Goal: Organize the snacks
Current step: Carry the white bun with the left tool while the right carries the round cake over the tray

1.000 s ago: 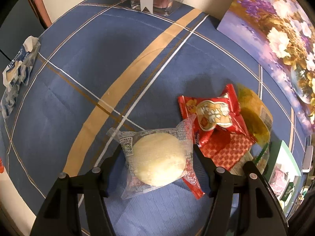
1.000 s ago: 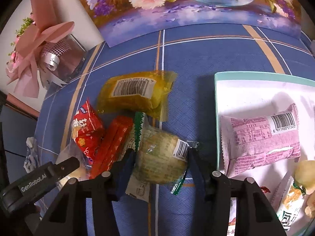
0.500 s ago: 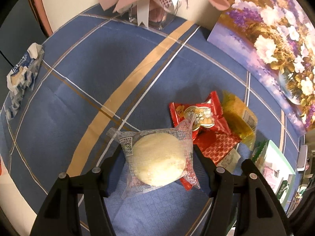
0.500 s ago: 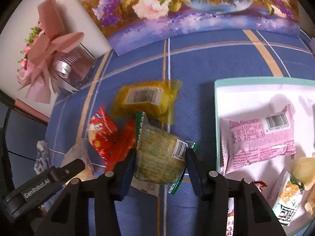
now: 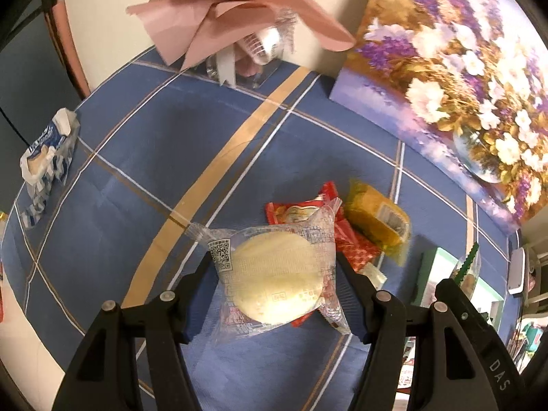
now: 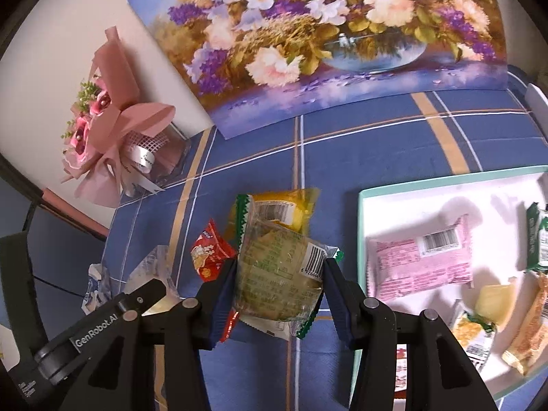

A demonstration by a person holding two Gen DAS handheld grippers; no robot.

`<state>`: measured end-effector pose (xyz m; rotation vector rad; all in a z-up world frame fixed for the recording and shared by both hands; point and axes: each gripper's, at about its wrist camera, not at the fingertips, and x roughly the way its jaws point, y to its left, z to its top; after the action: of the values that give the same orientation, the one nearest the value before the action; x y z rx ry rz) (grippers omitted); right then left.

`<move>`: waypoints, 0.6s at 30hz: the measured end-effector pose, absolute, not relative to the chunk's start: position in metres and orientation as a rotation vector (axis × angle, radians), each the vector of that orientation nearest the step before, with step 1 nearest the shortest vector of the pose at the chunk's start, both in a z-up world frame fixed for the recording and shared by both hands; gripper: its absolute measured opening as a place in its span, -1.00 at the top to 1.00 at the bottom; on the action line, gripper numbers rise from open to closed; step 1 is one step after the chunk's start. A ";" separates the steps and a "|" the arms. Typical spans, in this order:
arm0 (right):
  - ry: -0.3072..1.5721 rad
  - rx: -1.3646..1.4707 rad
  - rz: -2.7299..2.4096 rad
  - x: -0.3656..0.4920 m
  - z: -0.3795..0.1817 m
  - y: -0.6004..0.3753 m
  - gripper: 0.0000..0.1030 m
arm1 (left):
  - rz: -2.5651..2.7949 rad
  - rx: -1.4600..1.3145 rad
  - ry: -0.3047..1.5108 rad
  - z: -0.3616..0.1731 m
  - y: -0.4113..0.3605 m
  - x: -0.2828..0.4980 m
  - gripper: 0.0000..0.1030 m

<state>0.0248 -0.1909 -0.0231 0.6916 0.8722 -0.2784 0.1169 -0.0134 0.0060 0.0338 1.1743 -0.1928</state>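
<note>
Two grippers, each carrying one wrapped snack above the blue checked tablecloth (image 6: 370,144). Left gripper (image 5: 274,274): fingers closed on a round pale cake in a clear wrapper (image 5: 277,274), held clear of the cloth. Right gripper (image 6: 279,274): fingers clamped on a green-edged packet (image 6: 277,274) with its barcode facing the camera, long axis running roughly away from the camera, along the fingers. Landmark: the white tray with a teal rim (image 6: 445,179). In the right wrist view the tray lies just to the right of the held packet, well within reach; it already contains a pink packet (image 6: 421,263) and several smaller snacks. Left of the tray, on the cloth, remain a yellow packet (image 6: 291,205) and red packets (image 6: 209,257). In the left wrist view the tray (image 5: 431,267) shows farther off, beyond the red and yellow packets, to the right of the cake. Judgement: the right gripper is the nearer to the tray, so a short sideways carry to the right should bring its packet over the tray first; the cake must cross the loose pile.
</note>
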 end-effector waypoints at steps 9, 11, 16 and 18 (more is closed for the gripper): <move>0.835 0.769 -0.416 -0.018 -0.019 -0.248 -0.03 | -0.336 0.140 1.134 0.019 -0.081 0.082 -0.30; 0.819 0.786 -0.453 -0.031 -0.017 -0.261 -0.03 | -0.379 0.164 1.133 0.020 -0.100 0.072 -0.30; 0.781 0.828 -0.558 -0.070 -0.013 -0.293 -0.03 | -0.495 0.211 1.121 0.024 -0.145 0.045 -0.30; 0.767 0.846 -0.591 -0.085 -0.014 -0.305 -0.03 | -0.537 0.244 1.111 0.023 -0.165 0.032 -0.30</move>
<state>-0.0853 -0.3054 -0.0139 0.8462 0.7667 -0.5907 0.0316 -0.1647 0.0234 0.2444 1.1108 -0.5370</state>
